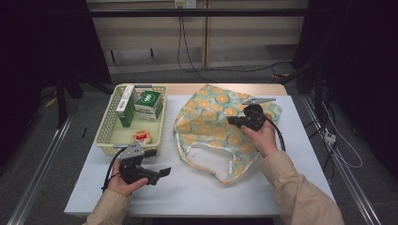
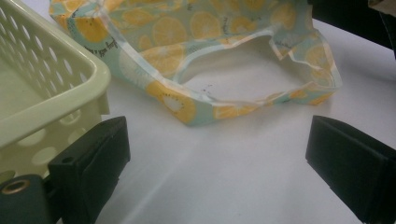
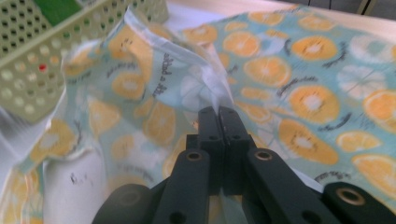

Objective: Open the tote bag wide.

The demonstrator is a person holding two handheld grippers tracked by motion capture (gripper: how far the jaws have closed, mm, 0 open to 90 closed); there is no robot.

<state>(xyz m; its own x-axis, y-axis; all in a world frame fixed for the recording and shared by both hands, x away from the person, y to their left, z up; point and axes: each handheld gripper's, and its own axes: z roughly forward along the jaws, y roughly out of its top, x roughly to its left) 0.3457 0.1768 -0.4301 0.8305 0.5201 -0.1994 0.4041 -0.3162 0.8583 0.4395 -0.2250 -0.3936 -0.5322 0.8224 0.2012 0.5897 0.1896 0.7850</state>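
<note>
One table (image 1: 197,192), rectangular, its smooth white top lying flat under everything.

One bag (image 1: 211,126), thin crinkly fabric, pale teal printed with orange slices and small dark script too blurred to read; it is lying at the table's centre, spreading toward 1 o'clock, its white-lined mouth gaping toward 6 o'clock.

One basket (image 1: 105,133), pale yellow-green plastic, rectangular, its walls pierced with round holes, sitting at 10 o'clock, just beside the bag.

Inside the basket, three items: one green-and-white carton (image 1: 149,104) bearing a round logo, one tall slim green-and-white box (image 1: 126,108) leaning against it, and one small round red-and-white item (image 1: 141,136); no lettering is legible.

Two grippers, black, hard, two-jawed.
- Right gripper (image 3: 218,114): jaws pressing together, pinching a raised fold of the bag's fabric at about 2 o'clock.
- Left gripper (image 2: 219,154): jaws standing wide apart with nothing between them, hovering over bare table at 7 o'clock, beside the basket's near corner.
</note>
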